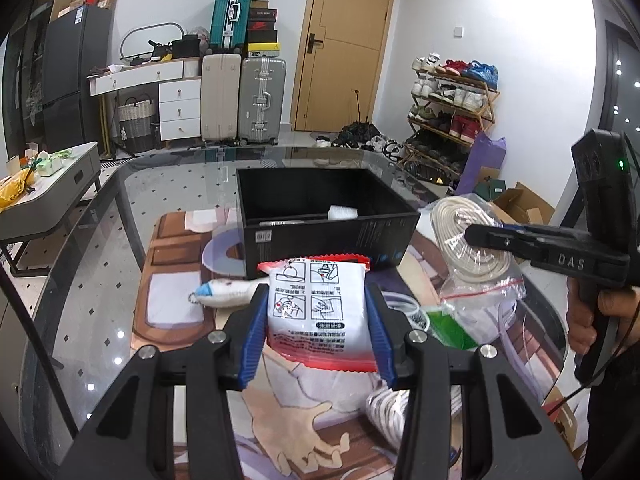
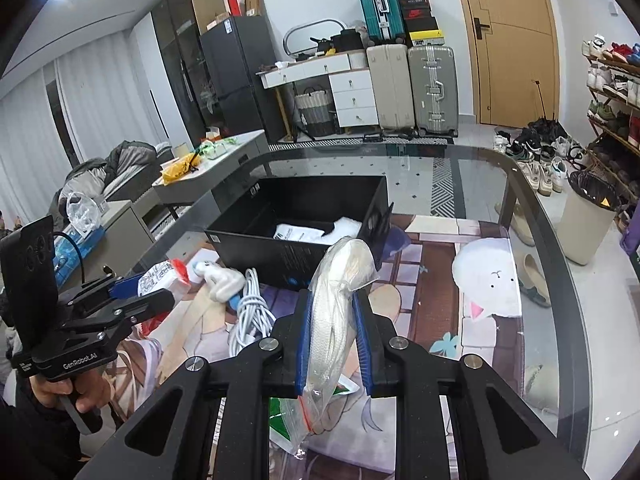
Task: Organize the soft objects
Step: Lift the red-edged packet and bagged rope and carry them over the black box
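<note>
Meanwhile both grippers hover just short of the black box [image 1: 320, 216], left gripper [image 1: 316, 312] clamped on an upright sachet [image 1: 318, 308], right gripper [image 2: 334, 336] on a bagged rope coil [image 2: 334, 300], neither nearer.

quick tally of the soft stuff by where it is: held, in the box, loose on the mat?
Held: 2, white packet in left gripper, bagged rope coil in right gripper
In black box: 2 white items
Loose: 3, fish plush, white cable, green bag
Total: 7
</note>
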The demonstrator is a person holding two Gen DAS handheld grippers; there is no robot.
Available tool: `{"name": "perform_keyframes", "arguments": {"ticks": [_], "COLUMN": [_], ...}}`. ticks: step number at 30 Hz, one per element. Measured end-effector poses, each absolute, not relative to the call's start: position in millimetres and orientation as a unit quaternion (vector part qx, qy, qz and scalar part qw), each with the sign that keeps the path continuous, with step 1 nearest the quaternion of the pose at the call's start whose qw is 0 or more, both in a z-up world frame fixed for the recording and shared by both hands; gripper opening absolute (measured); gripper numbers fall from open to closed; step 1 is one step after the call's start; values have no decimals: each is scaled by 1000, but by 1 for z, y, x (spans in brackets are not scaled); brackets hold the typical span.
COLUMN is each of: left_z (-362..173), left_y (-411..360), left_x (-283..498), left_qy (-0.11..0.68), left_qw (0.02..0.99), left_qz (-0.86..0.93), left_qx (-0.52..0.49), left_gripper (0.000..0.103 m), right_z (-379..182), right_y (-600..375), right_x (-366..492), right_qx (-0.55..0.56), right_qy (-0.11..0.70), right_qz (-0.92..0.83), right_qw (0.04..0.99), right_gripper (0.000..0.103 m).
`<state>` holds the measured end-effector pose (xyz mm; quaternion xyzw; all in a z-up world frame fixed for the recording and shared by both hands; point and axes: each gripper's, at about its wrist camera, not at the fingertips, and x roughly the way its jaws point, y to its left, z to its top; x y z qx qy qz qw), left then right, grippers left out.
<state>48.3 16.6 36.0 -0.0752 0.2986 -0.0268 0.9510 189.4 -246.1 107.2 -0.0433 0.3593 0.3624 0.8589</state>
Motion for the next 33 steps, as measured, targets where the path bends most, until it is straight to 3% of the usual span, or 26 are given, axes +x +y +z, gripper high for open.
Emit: {"name": "perform_keyframes", "arguments": {"ticks": [19,23,26,29,31,33], "left_z": [52,52,49,46,45,45], "left_y": [27,29,31,32,33,31], "left_x": [89,94,96,98,99,99], "left_qy": [264,264,265,270,272,272], "left_qw": [961,961,960,959,958,958], "left_qz": [-15,-13,-13,-13,-14,-14], "left_qx": [-80,-83,-86,-88,-89,-88], "left_gripper": [45,45,45,45,45,45], "right_z": [118,111,100,89,82,75], "right_y": [-231,-222,-217,-214,-218,-222], "right_x": [188,194,198,199,203,206], "right_qx": [-33,-50,-62,-77,-74,-86], "right_qy": [328,339,355,369,379,383], "right_qz": [378,379,377,371,358,334], "right_qw": [865,859,853,849,850,857], "right_gripper": [20,17,5,5,11,43]}}
